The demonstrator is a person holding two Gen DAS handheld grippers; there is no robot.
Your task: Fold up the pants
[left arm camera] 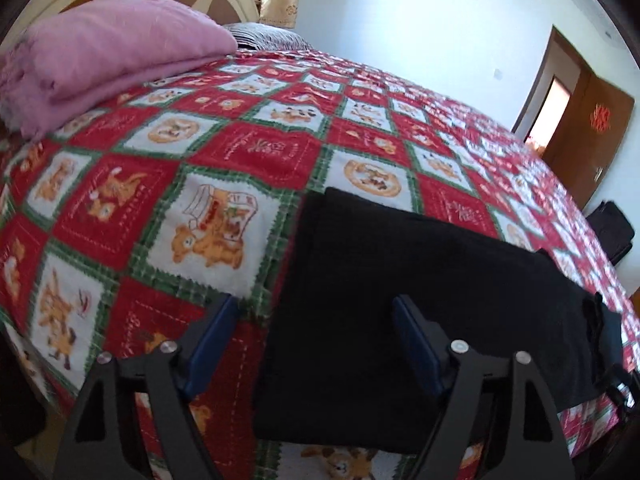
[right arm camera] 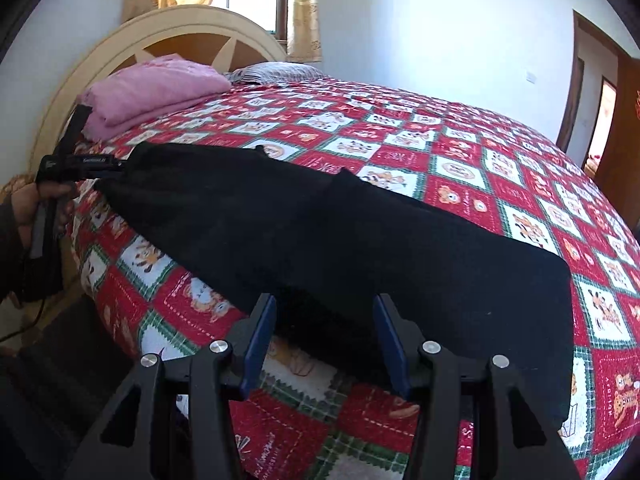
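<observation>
Left gripper hangs spread over the black pants' left edge. Right gripper, half-spread, straddles their near edge without pinching. Patchwork quilt beyond lies open.

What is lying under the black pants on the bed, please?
The pants lie on a red, white and green patchwork quilt that shows all around them. The squares beneath the cloth are covered, so anything else under there cannot be seen.

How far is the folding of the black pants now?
Done: the black fabric pants lie as one long strip on the red patchwork quilt. In hand: left gripper open at one end, right gripper open at the other. Left: folding the length.
</observation>
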